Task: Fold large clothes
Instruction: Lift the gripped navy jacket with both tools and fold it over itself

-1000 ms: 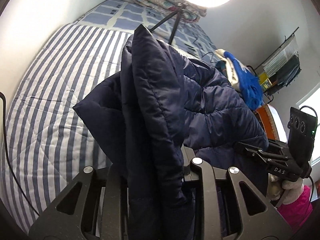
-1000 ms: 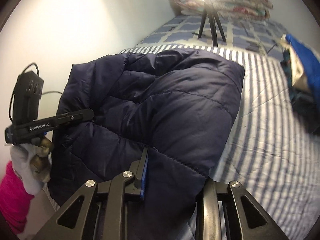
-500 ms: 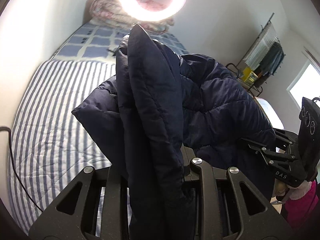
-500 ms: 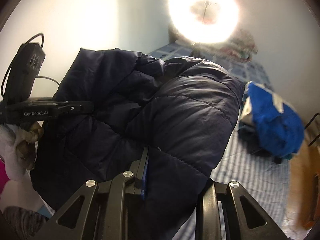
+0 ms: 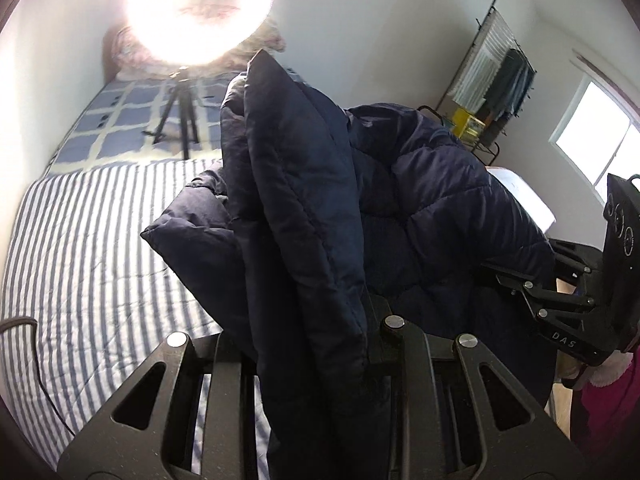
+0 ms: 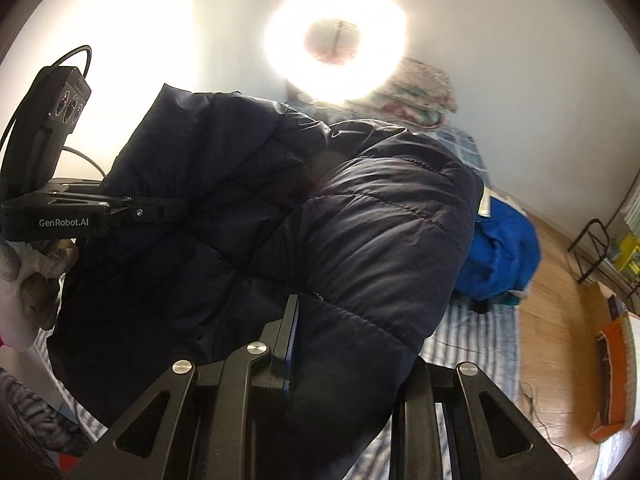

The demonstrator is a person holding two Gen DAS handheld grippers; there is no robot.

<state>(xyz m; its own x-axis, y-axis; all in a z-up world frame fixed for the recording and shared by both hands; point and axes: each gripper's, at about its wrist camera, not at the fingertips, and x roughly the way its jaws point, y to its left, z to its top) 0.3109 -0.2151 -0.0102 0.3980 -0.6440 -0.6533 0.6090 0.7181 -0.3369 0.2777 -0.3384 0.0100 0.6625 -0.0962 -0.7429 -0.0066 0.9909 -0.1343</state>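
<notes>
Both claws, left claw and right claw, were clamped on the navy jacket, holding it above the striped bed, probably so it hung straight for folding.

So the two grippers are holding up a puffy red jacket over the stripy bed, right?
Not red. The puffy quilted jacket is dark navy, as the right wrist view shows. Both grippers do hold it up over the blue-and-white striped bed.

A home bedroom is showing here: a bed in striped bedding is filling the room, folded blankets are sitting at its head, a clothes rack is standing by the window, and a ring light is glaring on its tripod.
</notes>
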